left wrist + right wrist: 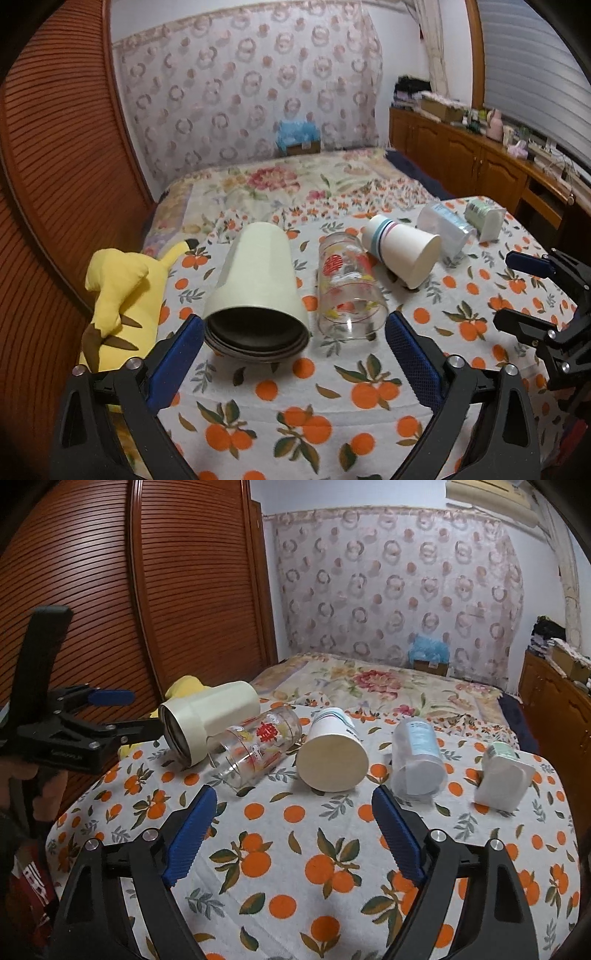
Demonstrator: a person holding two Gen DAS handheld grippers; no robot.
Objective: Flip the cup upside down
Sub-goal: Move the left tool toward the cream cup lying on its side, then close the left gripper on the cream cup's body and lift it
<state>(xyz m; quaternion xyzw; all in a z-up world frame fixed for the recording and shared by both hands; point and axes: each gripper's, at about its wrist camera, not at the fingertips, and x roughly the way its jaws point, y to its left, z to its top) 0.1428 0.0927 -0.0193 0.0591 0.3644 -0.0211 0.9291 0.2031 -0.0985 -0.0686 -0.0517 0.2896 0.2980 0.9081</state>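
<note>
Ahead of both pairs of jaws, on the table (295, 904) with its orange-print cloth, five vessels lie on their sides in a rough row, which reads as a deliberate layout: each is down so that it can be picked up and stood mouth-down. The largest, a cream tumbler (255, 277), lies with its dark mouth towards the left gripper (293, 341), just beyond the left finger's tip and a little left of the gap. Next to it on the right, touching or nearly so, a printed glass (347, 291) lies with its open end towards the same gap, just short of the right finger. The paper cup (332, 755) is further off from the left jaws, but sits almost straight ahead of the right gripper (293, 810), near its fingertips and turned end-on to them. To the right of those jaws lie a clear plastic cup (417, 760) and, smallest, a white tub (504, 779). Both grippers are spread wide with nothing between the pads. Which cup is meant cannot be told; judging by alignment, the tumbler or glass suits the left jaws, the paper cup the right. A yellow plush (122, 295) lies at the table's left edge.
</note>
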